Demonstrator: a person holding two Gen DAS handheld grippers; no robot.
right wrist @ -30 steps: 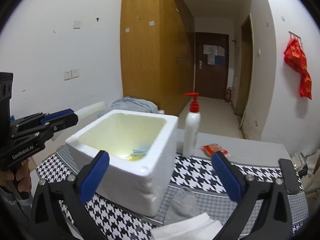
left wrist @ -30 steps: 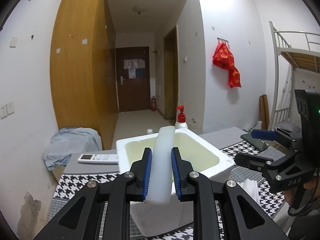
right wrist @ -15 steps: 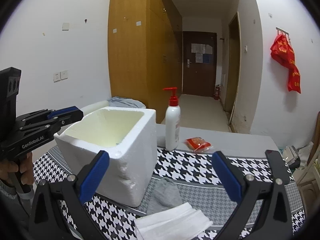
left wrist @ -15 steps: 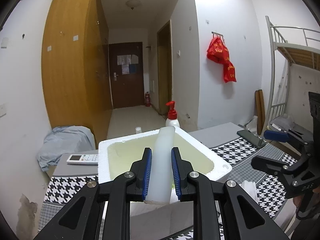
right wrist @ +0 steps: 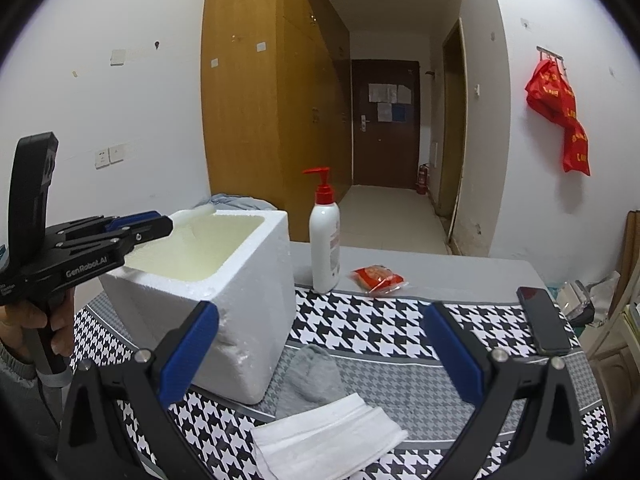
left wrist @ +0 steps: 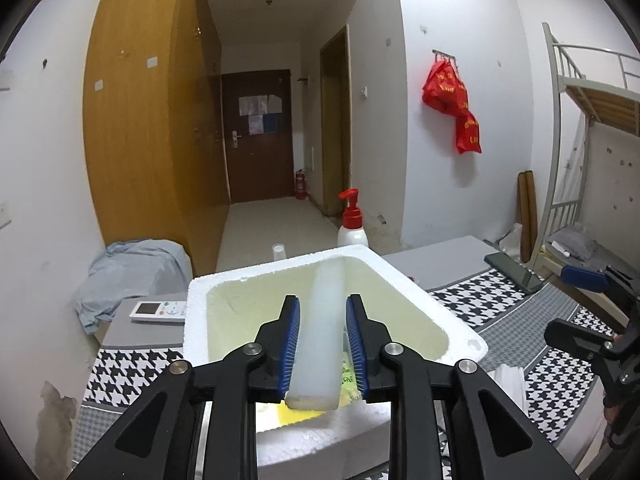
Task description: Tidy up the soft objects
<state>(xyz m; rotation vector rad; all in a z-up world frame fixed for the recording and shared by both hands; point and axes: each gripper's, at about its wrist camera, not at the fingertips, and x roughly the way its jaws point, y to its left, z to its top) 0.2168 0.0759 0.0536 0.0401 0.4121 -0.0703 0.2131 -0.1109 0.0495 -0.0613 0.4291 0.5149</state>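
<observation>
Covering the counter (right wrist: 440, 276): black-and-white houndstooth cloth (right wrist: 380, 328), flat, with grey bands.
Room: white walls, a tall wooden wardrobe (right wrist: 260, 100), a dark door at the end of the corridor.
Box: white foam box (left wrist: 420, 300), square, grainy, open on top.
Left jaws: just been opening; my pads touch both sides of the white foam roll (left wrist: 326, 320), smooth and round, above the box.
Right jaws: wide apart, holding nothing.
Soft things: grey sock (right wrist: 310, 372) and folded white cloth (right wrist: 328, 432), beside the box.

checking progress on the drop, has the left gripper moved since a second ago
Yes: the left gripper has advanced over the foam box, which now sits nearer. Its jaws have just been opening, foam roll between them.
</observation>
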